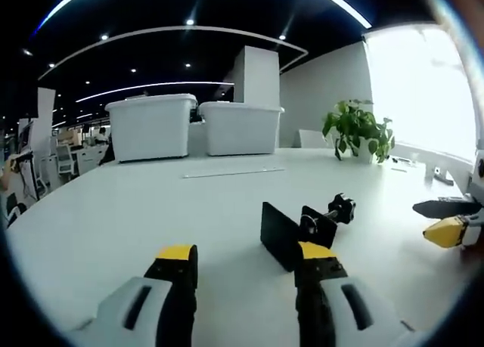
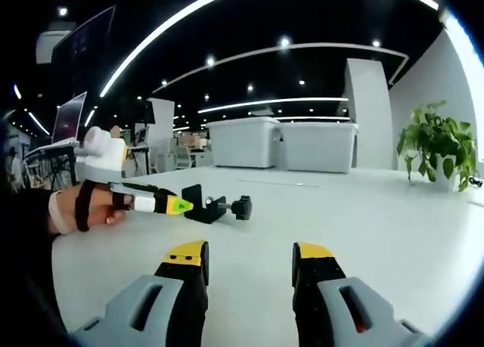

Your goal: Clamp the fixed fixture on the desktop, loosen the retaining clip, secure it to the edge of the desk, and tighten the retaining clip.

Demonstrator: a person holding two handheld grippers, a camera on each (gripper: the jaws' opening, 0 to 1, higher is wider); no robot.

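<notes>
A black clamp fixture (image 1: 299, 230) with a flat plate and a screw ending in a black knob (image 1: 342, 208) lies on the white desk (image 1: 151, 203). My left gripper (image 1: 246, 260) is open just short of it, its right fingertip (image 1: 316, 251) beside the plate. In the right gripper view the same fixture (image 2: 215, 206) lies further off, and the left gripper (image 2: 162, 203), held in a person's hand, points at it. My right gripper (image 2: 249, 255) stands open over bare desk, with nothing between its jaws. Its yellow tip (image 1: 446, 230) enters the left gripper view from the right.
Two large white lidded bins (image 1: 193, 125) stand at the desk's far side. A potted green plant (image 1: 358, 130) sits at the back right near the bright window. A thin pale strip (image 1: 234, 172) lies on the desk before the bins. Office desks and monitors (image 2: 66, 120) stand beyond.
</notes>
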